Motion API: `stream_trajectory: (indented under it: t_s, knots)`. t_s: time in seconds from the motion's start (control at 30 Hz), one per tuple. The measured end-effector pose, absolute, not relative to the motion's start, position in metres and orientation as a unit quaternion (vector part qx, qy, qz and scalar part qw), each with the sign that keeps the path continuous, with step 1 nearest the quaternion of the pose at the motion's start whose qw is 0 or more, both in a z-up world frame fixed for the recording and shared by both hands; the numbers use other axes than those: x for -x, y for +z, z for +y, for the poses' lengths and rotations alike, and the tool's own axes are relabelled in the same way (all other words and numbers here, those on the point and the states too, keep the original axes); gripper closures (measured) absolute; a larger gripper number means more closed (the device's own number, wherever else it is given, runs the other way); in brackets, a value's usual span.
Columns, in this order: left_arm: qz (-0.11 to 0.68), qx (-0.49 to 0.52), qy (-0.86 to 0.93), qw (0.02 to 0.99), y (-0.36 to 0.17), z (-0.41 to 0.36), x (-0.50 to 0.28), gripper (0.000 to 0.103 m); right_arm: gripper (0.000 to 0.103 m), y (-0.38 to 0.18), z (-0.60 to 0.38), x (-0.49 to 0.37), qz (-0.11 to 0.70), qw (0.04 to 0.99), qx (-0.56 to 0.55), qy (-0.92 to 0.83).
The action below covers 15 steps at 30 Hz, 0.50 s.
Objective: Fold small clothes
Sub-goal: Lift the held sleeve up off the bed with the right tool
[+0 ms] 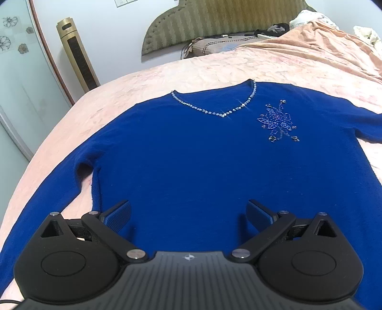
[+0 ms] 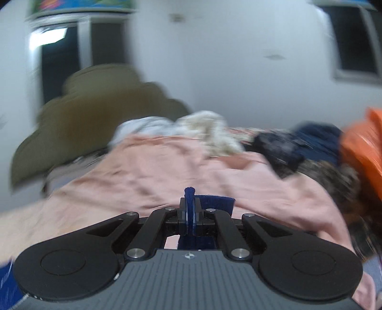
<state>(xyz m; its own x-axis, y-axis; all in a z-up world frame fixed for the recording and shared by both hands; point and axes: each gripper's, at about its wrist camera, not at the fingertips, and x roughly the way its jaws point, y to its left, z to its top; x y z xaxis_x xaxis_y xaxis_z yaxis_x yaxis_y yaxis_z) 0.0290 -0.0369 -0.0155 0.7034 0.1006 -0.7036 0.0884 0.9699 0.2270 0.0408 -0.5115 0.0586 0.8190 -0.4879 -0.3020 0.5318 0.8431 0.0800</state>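
A royal-blue V-neck sweater (image 1: 191, 155) with a rhinestone neckline and a beaded flower lies flat, front up, on the pink bedspread (image 1: 167, 74). My left gripper (image 1: 188, 214) is open and empty, hovering over the sweater's lower body, its blue pads wide apart. My right gripper (image 2: 190, 209) is shut on a pinch of the blue sweater fabric (image 2: 189, 193), which sticks up between the pads; more blue cloth (image 2: 216, 201) shows just right of the fingers. The right wrist view is motion-blurred.
A gold tower fan (image 1: 76, 54) stands left of the bed by a glass door. The olive headboard (image 1: 214, 21) and a pillow are at the back. A pile of white, dark and orange clothes (image 2: 298, 147) lies on the bed's far right.
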Motion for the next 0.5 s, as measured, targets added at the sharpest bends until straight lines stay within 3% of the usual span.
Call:
stream_trajectory:
  t_s: [0.5]
  knots:
    - [0.395,-0.074,0.018,0.915,-0.018,0.017,-0.027,0.000,0.095,0.047,-0.258,-0.157,0.219,0.975,0.022,-0.012]
